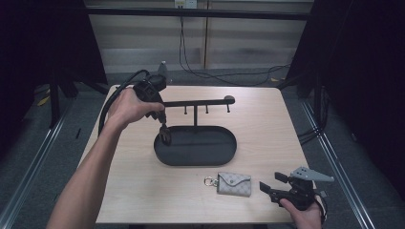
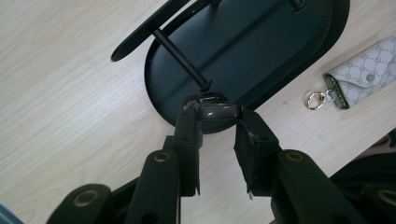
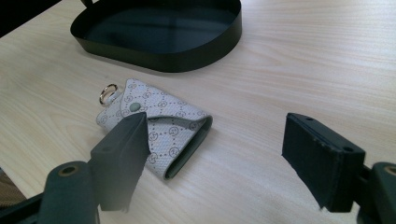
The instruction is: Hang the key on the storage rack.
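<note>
My left gripper points down over the left end of a black oval tray. It is shut on a small, glossy dark brown thing pinched at the fingertips, just above the tray's rim. What the thing is I cannot tell. A T-shaped black stand with small hooks rises from the tray. A white patterned key pouch with a gold ring lies in front of the tray. My right gripper rests at the front right, open, with its jaws facing the pouch and apart from it.
The wooden table ends close behind my right gripper. Dark curtains stand on both sides. Cables run across the floor beyond the far edge. The left gripper's cable loops off the table's left side.
</note>
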Demonstrator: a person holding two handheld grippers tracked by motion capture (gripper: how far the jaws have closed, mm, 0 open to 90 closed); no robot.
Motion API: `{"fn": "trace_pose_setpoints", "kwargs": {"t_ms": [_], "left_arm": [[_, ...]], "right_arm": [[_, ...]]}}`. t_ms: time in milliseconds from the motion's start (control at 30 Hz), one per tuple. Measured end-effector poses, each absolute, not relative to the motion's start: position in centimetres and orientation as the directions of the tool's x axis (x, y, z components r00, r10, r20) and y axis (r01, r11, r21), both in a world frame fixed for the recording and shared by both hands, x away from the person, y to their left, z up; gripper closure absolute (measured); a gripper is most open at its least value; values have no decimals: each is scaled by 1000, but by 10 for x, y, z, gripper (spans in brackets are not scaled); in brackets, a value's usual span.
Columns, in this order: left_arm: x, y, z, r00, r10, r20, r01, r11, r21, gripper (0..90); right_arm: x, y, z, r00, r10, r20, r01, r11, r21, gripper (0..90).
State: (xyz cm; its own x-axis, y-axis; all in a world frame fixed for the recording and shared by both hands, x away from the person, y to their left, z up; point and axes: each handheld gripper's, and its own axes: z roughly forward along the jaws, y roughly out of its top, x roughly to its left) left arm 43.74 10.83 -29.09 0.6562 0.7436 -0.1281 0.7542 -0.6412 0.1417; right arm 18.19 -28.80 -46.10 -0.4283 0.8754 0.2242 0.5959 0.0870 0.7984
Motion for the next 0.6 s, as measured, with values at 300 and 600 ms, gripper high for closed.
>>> {"fn": "trace_pose_setpoints", "kwargs": {"t_ms": [300, 600], "left_arm": [[451, 102, -300, 618, 776, -127, 786, -607, 116, 707], [458, 96, -302, 580, 808, -100, 814, -571, 111, 703]], "right_arm": [[182, -288, -461, -430, 873, 229, 598, 86, 797, 234], [183, -288, -462, -431, 872, 230, 599, 86, 796, 235]]}}
